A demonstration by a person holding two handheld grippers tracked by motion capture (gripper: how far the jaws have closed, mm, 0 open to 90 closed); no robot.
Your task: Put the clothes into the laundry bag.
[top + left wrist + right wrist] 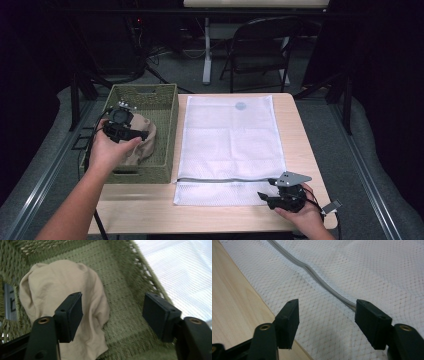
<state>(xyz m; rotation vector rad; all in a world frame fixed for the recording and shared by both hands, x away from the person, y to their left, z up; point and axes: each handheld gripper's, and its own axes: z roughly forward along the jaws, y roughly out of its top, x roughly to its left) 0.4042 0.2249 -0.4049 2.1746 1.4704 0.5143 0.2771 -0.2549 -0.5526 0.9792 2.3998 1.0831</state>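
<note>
Beige cloth in the woven basket, white mesh bag flat on the wood table.
Your left gripper (131,131) hangs at 9 o'clock over the soft crumpled cloth (62,297) in the green basket (167,130), jaws spread, pinching nothing. Your right gripper (267,196), at 5 o'clock, is spread over the bag (230,145) near its grey zipper (319,280). No readable writing.
</note>
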